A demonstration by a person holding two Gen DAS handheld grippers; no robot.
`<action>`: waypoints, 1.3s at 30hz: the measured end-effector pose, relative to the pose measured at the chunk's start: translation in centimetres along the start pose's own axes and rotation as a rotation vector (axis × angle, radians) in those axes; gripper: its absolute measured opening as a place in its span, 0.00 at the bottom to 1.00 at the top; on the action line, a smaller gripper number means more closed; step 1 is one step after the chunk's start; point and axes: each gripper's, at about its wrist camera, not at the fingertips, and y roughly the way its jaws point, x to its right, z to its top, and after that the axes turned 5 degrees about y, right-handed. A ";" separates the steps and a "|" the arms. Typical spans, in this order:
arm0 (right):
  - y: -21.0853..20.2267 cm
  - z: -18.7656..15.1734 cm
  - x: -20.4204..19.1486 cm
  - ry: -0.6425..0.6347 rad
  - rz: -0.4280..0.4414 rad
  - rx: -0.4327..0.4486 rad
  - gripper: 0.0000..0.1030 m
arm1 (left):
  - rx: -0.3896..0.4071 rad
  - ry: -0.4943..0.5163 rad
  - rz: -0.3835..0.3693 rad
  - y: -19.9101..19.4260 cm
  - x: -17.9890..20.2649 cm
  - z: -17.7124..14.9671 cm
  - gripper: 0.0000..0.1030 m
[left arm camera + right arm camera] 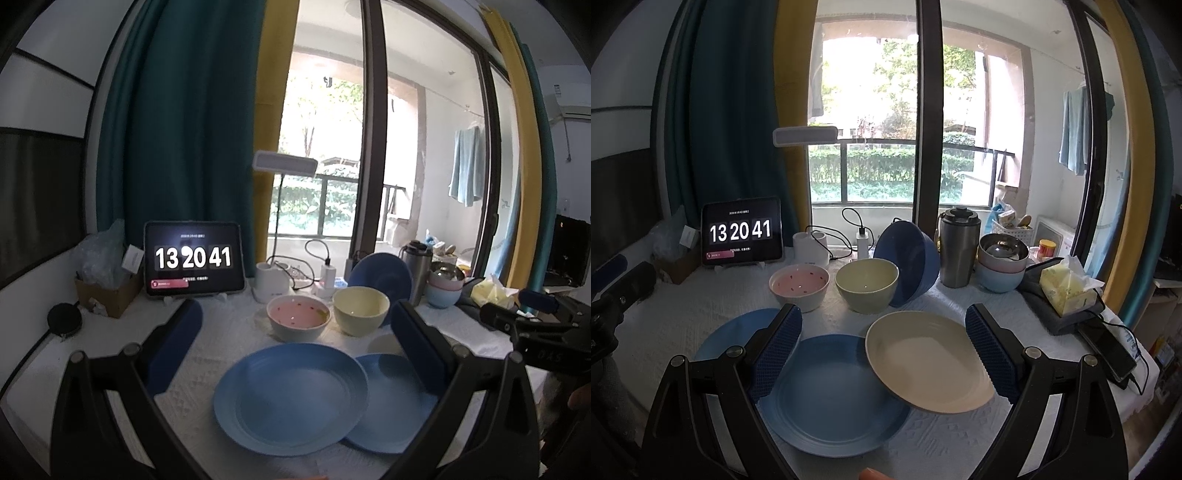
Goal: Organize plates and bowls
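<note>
Two blue plates lie on the white cloth, one [291, 398] overlapping the other [391, 406]; both show in the right wrist view [834, 398] [731, 336]. A cream plate [927, 365] rests tilted on the nearer blue plate's right edge. Behind stand a pink-lined bowl [297, 317] [799, 282], a yellow-green bowl [360, 308] [866, 284] and a dark blue bowl on its side [380, 277] [908, 258]. My left gripper [295, 343] is open above the blue plates. My right gripper [882, 347] is open above the cream plate.
A tablet clock [742, 230], a white lamp base [810, 249], a steel tumbler [958, 251] and stacked bowls [1001, 266] line the back. A tissue pack [1067, 286] and phone [1108, 350] sit at the right. A cardboard box [107, 291] is at the left.
</note>
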 end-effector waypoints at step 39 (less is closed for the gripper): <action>11.1 -2.5 -8.1 -0.087 0.133 -0.254 0.89 | -0.427 -0.141 0.075 10.5 -8.0 -8.1 0.98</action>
